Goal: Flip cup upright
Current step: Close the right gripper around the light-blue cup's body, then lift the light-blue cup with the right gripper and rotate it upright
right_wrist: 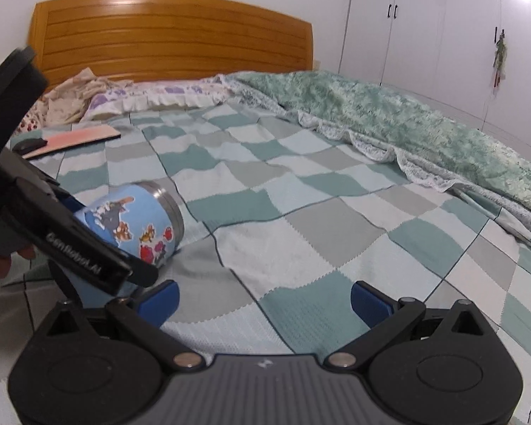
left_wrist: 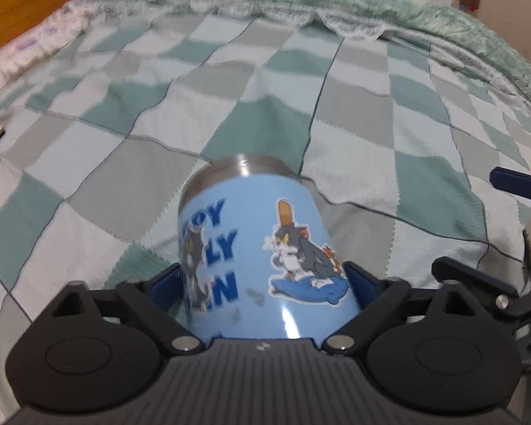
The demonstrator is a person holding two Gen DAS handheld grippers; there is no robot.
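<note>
The cup (left_wrist: 258, 258) is light blue with Tom and Jerry cartoon prints and a steel band at its far end. My left gripper (left_wrist: 262, 287) is shut on the cup, one blue pad on each side, and holds it tilted above the checked bedspread (left_wrist: 301, 106). In the right wrist view the cup (right_wrist: 134, 226) shows at the left, lying nearly on its side in the left gripper (right_wrist: 88, 251), its steel end pointing right. My right gripper (right_wrist: 263, 301) is open and empty, low over the bedspread, to the right of the cup.
A fluffy green blanket (right_wrist: 389, 120) lies along the bed's right side. Pillows (right_wrist: 141, 95) and a wooden headboard (right_wrist: 173, 35) are at the far end. A pink flat object (right_wrist: 78, 138) lies at the far left. White wardrobe doors (right_wrist: 442, 35) stand at the right.
</note>
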